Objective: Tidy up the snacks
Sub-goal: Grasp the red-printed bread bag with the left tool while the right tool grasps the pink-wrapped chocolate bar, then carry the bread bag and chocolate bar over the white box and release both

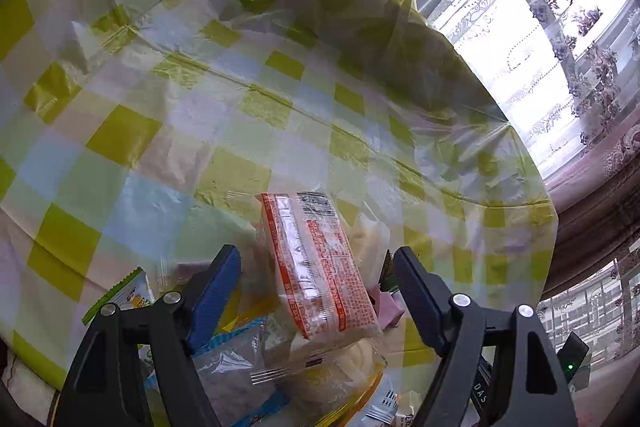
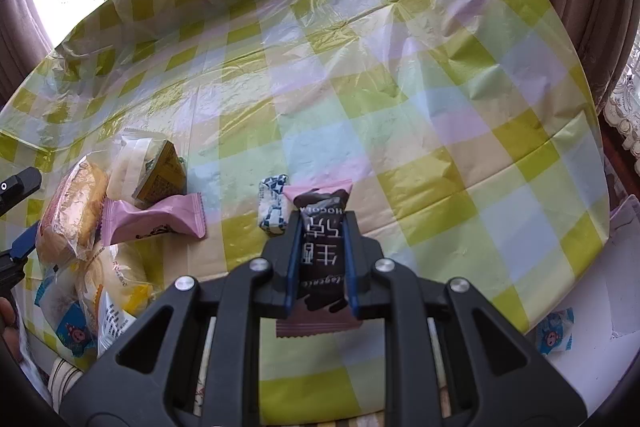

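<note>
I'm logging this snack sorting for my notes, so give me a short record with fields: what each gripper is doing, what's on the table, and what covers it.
right gripper: right gripper shut on a pink and brown chocolate bar
left gripper: left gripper open, an orange-printed bread pack between its fingers, contact unclear
snack pile: wrapped buns and packets, including a pink packet, at the table's left in the right wrist view
nearest loose item: blue and white candy, just left of the held bar
surface: checked plastic tablecloth
</note>
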### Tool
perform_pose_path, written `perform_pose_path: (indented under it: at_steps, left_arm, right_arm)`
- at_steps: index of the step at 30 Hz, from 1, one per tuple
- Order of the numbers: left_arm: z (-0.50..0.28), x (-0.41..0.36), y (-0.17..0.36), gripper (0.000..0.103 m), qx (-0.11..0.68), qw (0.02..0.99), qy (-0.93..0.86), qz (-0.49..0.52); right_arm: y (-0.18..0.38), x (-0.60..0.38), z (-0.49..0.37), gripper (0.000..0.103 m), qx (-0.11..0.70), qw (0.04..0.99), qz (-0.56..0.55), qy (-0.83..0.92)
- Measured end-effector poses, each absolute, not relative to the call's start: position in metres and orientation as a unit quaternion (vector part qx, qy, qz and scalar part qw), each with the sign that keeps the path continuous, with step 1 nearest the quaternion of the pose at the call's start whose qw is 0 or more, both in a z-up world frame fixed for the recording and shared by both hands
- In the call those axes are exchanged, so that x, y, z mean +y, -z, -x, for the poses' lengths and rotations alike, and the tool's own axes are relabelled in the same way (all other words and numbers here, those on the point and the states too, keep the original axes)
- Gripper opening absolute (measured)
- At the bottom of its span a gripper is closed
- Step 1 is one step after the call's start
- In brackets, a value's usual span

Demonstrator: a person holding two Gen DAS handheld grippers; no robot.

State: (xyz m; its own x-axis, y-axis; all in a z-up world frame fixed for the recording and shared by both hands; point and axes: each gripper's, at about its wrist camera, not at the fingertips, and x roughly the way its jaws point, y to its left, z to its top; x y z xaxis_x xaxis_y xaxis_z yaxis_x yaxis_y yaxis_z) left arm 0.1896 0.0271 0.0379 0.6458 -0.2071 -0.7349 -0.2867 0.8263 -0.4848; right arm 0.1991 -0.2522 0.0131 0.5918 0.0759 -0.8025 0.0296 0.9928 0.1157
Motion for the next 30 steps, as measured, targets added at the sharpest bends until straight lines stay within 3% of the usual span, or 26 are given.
perform_pose_path:
  at_steps: [6, 7, 8, 10, 30]
  left_arm:
    - [-0.209, 0.001, -0.024, 0.075, 0.468, 0.850, -0.039, 0.238]
    - [-0.208, -0.001, -0.022, 0.054, 0.471, 0.853, -0.055, 0.220]
    - [-0.208, -0.001, -0.020, 0.047, 0.470, 0.855, -0.060, 0.210]
    - [-0.206, 0.000, -0.020, 0.044, 0.468, 0.859, -0.058, 0.201]
    - [-0.162, -0.022, -0.072, 0.040, 0.373, 0.912, -0.043, 0.167]
  right_arm:
    - [-0.020, -0.253, -0.194, 0.022, 0.443, 0.895, -0.053, -0.016]
    - [-0.021, -0.253, -0.193, 0.022, 0.441, 0.896, -0.052, -0.016]
    - [-0.022, -0.253, -0.192, 0.022, 0.440, 0.897, -0.051, -0.017]
    - [-0.023, -0.253, -0.190, 0.022, 0.439, 0.897, -0.050, -0.019]
    - [-0.046, -0.268, -0.166, 0.022, 0.427, 0.902, -0.050, -0.024]
